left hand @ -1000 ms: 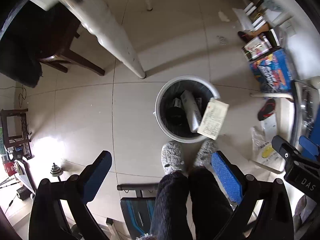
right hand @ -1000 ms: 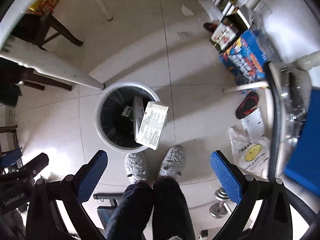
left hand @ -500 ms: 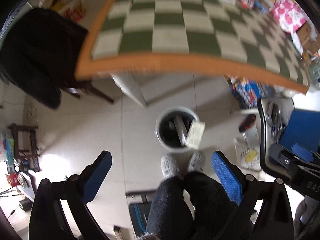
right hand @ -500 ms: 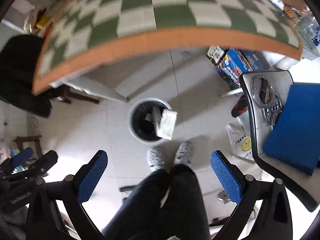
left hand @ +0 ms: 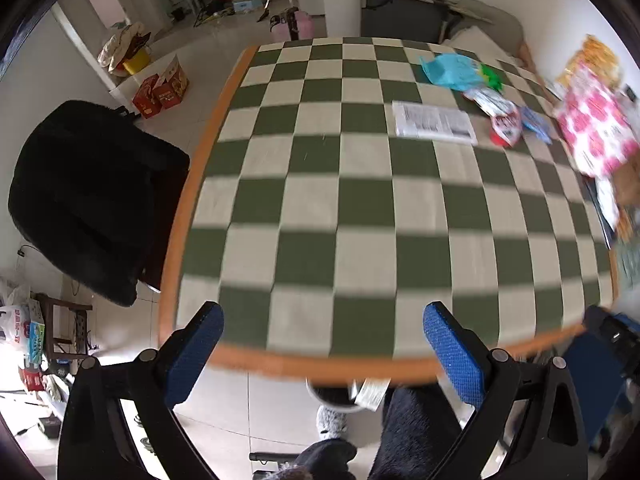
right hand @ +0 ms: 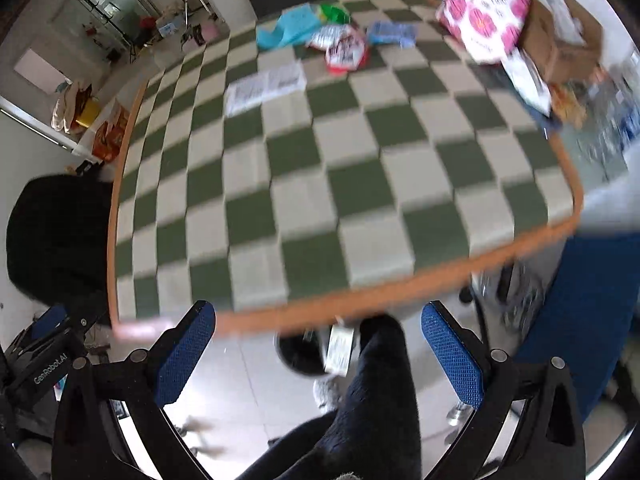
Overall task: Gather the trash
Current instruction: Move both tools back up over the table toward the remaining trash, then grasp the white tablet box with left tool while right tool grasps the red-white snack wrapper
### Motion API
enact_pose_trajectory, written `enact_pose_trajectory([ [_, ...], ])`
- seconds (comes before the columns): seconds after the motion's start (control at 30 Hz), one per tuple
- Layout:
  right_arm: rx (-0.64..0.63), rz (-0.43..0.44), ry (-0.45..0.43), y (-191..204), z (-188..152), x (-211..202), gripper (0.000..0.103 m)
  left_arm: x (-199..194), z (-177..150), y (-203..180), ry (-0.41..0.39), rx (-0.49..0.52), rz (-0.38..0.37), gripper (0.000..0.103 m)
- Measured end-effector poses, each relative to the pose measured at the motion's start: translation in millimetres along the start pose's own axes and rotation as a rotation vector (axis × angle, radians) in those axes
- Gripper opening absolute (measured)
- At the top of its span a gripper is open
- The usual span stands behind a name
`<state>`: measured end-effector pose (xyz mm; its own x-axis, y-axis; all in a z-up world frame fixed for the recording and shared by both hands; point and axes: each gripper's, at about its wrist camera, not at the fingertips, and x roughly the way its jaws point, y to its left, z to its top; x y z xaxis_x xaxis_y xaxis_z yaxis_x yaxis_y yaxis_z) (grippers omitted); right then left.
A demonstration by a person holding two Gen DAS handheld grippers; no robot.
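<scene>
Both grippers point out over a surface covered in a green and white checked cloth with an orange border.

The left gripper has its jaws spread wide. Its two blue-padded fingers stand far apart and nothing lies between them or touches them. They hang over the near edge of the surface.

The right gripper looks the same: jaws wide apart, blue pads bare, holding nothing and touching nothing.

The trash lies at the far side of the surface, well away from both grippers. A white printed paper sheet lies flat on the cloth. Just beyond it to the right are a light blue plastic bag, a green wrapper, a red and white packet and a small blue packet, clustered close together. A large pink and white flowered bag stands at the right edge of the surface.

Below the near edge, on the tiled floor, the rim of a round trash bin shows, with a printed paper box leaning at its rim. Next to it are a person's dark-trousered legs and a fuzzy grey slipper. A black chair stands to the left of the surface. Parts of both views are blurred.
</scene>
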<state>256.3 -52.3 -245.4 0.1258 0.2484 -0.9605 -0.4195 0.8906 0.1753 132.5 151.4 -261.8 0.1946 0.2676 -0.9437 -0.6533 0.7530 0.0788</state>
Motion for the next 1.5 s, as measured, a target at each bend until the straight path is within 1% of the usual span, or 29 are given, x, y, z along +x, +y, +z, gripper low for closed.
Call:
enact_pose_trajectory([
  [0.07,-0.014,-0.006,-0.011,-10,44,13,0.103,20,36,-11,0.037,-0.032,0.008,0.102],
  [0.1,-0.023,-0.012,-0.014,-15,77,23,0.103,35,58,-19,0.070,-0.065,0.001,0.102],
  [0.13,-0.027,-0.017,-0.010,-19,99,31,0.103,44,70,-23,0.092,-0.087,-0.011,0.102],
  [0.17,-0.031,-0.020,-0.004,-23,124,41,0.103,60,89,-30,0.131,-0.128,-0.037,0.102],
  [0.2,-0.040,-0.024,0.003,-27,158,54,0.103,72,103,-36,0.164,-0.161,-0.052,0.102],
  [0.33,-0.069,-0.031,0.039,-34,260,109,0.103,129,161,-60,0.291,-0.326,-0.110,0.102],
  [0.37,-0.077,-0.038,0.047,-34,278,122,0.103,140,171,-65,0.314,-0.358,-0.121,0.101],
  [0.4,-0.092,-0.048,0.063,-32,305,142,0.103,154,182,-69,0.343,-0.397,-0.133,0.101],
  [0.47,-0.116,-0.051,0.085,-27,337,171,0.098,179,198,-76,0.402,-0.463,-0.159,0.101],
  [0.5,-0.135,-0.058,0.103,-23,350,188,0.098,190,205,-79,0.426,-0.498,-0.171,0.101],
  [0.53,-0.151,-0.060,0.122,-19,362,204,0.096,202,211,-81,0.453,-0.546,-0.189,0.101],
  [0.6,-0.174,-0.055,0.171,-12,380,235,0.085,219,218,-82,0.492,-0.624,-0.223,0.101],
  [0.63,-0.180,-0.045,0.190,-11,383,245,0.067,225,220,-82,0.509,-0.658,-0.238,0.101],
  [0.67,-0.183,-0.039,0.209,-10,385,254,0.054,231,222,-83,0.526,-0.699,-0.254,0.101],
  [0.7,-0.179,-0.026,0.222,-12,386,261,0.052,236,223,-84,0.535,-0.728,-0.266,0.101],
  [0.77,-0.141,0.006,0.216,-19,384,261,0.047,244,225,-86,0.557,-0.778,-0.278,0.101],
  [0.83,-0.096,0.010,0.214,-29,381,257,0.044,251,226,-88,0.571,-0.824,-0.278,0.101],
  [0.93,-0.035,0.017,0.212,-46,374,254,0.043,260,222,-87,0.595,-0.921,-0.244,0.101],
  [1.0,-0.017,0.017,0.209,-52,371,252,0.043,262,222,-87,0.600,-0.952,-0.189,0.100],
  [1.07,-0.017,0.011,0.206,-55,370,251,0.042,261,221,-93,0.604,-0.924,-0.136,0.097],
  [1.1,-0.018,0.007,0.205,-55,370,251,0.042,261,222,-99,0.608,-0.877,-0.112,0.096],
  [1.2,-0.030,-0.007,0.216,-55,362,248,0.042,256,218,-110,0.598,-0.713,-0.106,0.090],
  [1.3,-0.037,-0.005,0.241,-64,346,243,0.042,244,205,-125,0.569,-0.400,-0.064,0.089],
  [1.4,-0.039,0.001,0.275,-73,326,240,0.042,231,176,-135,0.543,-0.043,0.022,0.089],
  [1.43,-0.036,0.004,0.285,-76,319,238,0.042,228,168,-135,0.542,0.017,0.047,0.089],
  [1.47,-0.035,0.004,0.297,-78,313,238,0.045,226,157,-131,0.542,0.062,0.078,0.089],
  [1.5,-0.033,0.002,0.315,-81,305,237,0.046,224,149,-124,0.537,0.059,0.076,0.089],
])
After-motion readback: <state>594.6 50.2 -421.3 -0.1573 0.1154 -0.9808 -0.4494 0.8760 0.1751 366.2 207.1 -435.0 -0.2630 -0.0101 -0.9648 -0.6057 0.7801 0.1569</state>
